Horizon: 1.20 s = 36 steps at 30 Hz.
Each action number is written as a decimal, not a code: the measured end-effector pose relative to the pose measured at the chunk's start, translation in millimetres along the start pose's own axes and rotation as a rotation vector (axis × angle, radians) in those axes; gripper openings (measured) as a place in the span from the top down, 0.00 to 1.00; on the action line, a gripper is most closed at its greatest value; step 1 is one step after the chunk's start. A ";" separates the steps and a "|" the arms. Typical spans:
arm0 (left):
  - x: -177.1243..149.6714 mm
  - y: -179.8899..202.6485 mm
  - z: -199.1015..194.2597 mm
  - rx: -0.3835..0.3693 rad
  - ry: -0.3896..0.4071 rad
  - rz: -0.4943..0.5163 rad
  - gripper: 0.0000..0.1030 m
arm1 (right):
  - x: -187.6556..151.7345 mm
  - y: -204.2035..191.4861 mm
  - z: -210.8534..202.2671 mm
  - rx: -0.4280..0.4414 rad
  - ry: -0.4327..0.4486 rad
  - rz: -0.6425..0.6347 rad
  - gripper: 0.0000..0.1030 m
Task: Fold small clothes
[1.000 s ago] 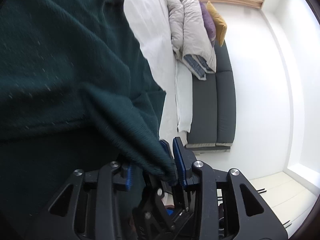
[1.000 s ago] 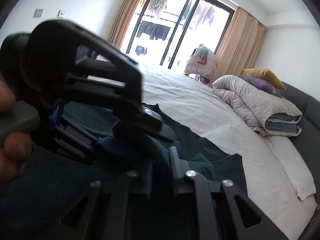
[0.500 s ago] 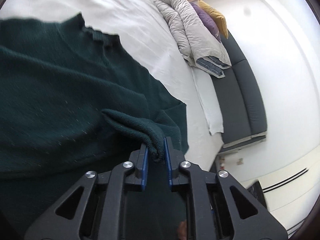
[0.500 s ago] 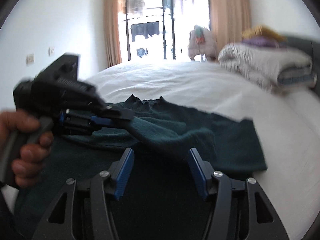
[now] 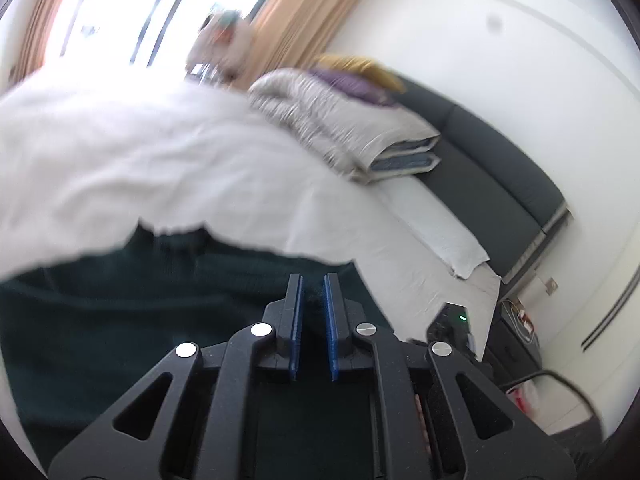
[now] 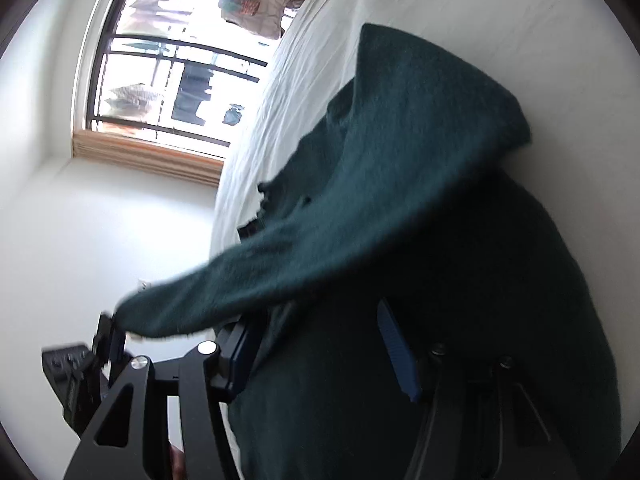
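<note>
Across the white bed [image 6: 500,4], the dark green sweater [image 6: 460,240] lies spread with its body over the near part of the mattress, and one sleeve [image 6: 304,248] is drawn off it as a long taut band running from the sweater's shoulder out past the bed's edge to the left gripper [image 6: 114,338]. That sleeve's long axis points straight at the left gripper, whose jaws are pinched narrow on the cuff; a tuft of dark knit shows between its blue pads [image 5: 296,320]. The right gripper [image 6: 320,354] hovers just over the sweater's body with its jaws held wide and nothing between them, so the left hand is the one placed to carry the sleeve. The sweater is a soft, loosely ribbed knit with a wavy neckline [image 5: 172,228] toward the bed's far side.
</note>
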State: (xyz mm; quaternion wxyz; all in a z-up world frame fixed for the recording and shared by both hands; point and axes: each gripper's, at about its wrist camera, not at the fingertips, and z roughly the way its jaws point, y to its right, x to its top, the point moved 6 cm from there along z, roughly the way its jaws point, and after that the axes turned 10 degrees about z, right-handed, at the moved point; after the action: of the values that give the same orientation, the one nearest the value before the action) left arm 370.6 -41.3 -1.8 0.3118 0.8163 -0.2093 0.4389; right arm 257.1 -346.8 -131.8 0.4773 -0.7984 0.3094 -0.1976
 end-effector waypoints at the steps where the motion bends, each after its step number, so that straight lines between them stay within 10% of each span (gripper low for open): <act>1: 2.0 -0.8 -5.9 0.010 0.008 0.023 0.91 | 4.2 -2.8 2.9 0.012 0.004 0.011 0.40; 10: -55.7 -52.7 -3.0 0.049 -0.145 -0.172 0.89 | 3.2 -3.8 19.4 0.028 -0.018 0.068 0.39; 12: -73.7 -59.0 -3.1 0.008 -0.147 -0.279 0.64 | -6.9 -3.4 9.8 0.029 -0.020 0.038 0.37; 13: -84.1 -62.3 -4.7 -0.001 -0.131 -0.344 0.18 | -14.9 -3.2 6.0 0.029 -0.017 0.028 0.34; 14: -89.4 -62.7 -6.1 -0.009 -0.113 -0.382 0.00 | -18.8 -2.9 3.1 0.037 -0.020 0.025 0.32; 23: -143.4 -79.3 -18.9 -0.107 -0.064 -0.649 0.00 | -45.1 -7.8 23.6 0.022 -0.102 0.023 0.31; 26: -147.4 -81.4 -18.5 -0.134 -0.032 -0.693 0.00 | -31.1 -23.8 52.5 0.010 -0.105 0.012 0.46; 28: -151.1 -79.3 -18.4 -0.172 -0.027 -0.739 0.00 | -30.2 -31.7 66.6 -0.016 -0.144 -0.003 0.82; 36: -158.6 -72.9 -9.2 -0.270 0.014 -0.888 0.00 | -42.6 -72.9 52.2 0.078 -0.125 -0.092 0.88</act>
State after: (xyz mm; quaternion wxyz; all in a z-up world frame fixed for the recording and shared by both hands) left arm 326.5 28.3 -156.0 0.5745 0.7760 0.1074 0.2373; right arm 280.1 -258.6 -92.5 0.5167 -0.8034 0.2342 -0.1810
